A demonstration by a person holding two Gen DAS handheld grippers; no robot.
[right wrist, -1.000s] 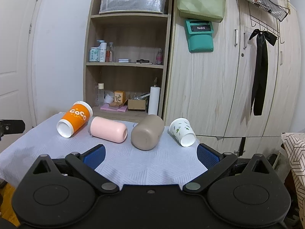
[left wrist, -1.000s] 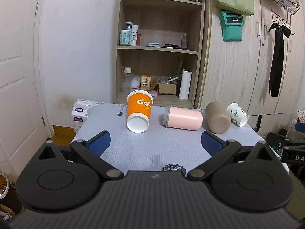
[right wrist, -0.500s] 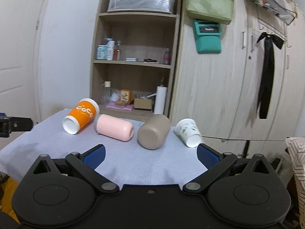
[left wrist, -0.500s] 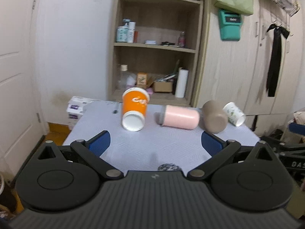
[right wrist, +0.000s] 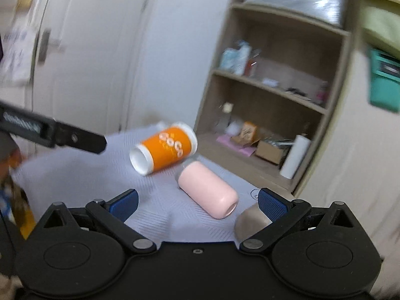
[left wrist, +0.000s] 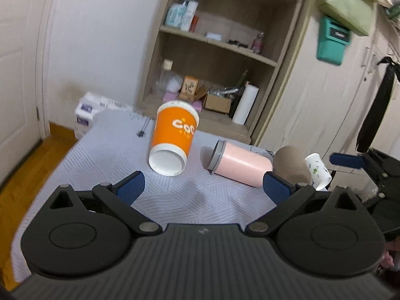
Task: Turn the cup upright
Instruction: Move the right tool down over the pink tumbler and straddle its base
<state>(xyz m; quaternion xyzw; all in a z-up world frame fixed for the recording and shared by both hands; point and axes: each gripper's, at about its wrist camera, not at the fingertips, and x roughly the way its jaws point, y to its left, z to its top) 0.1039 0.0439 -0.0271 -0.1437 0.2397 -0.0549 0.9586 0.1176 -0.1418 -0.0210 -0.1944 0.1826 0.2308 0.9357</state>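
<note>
Several cups lie on their sides on the grey-clothed table (left wrist: 105, 150). An orange paper cup (left wrist: 173, 138) lies with its base toward me; it also shows in the right wrist view (right wrist: 165, 147). Right of it lie a pink cup (left wrist: 240, 165), a brown cup (left wrist: 291, 165) and a small white patterned cup (left wrist: 318, 171). My left gripper (left wrist: 202, 187) is open and empty, short of the orange and pink cups. My right gripper (right wrist: 197, 203) is open and empty, just before the pink cup (right wrist: 207, 190), with the brown cup (right wrist: 251, 221) by its right finger.
A wooden shelf unit (left wrist: 220, 57) with bottles and boxes stands behind the table, wardrobe doors (left wrist: 332, 105) to its right. A white door (left wrist: 17, 62) and wood floor (left wrist: 27, 175) are left. The left gripper's finger (right wrist: 77, 140) shows in the right wrist view.
Both grippers have moved forward and tilted down toward the cups. The right gripper has swung left, so the pink cup now sits between its fingers. The cups have not moved.
</note>
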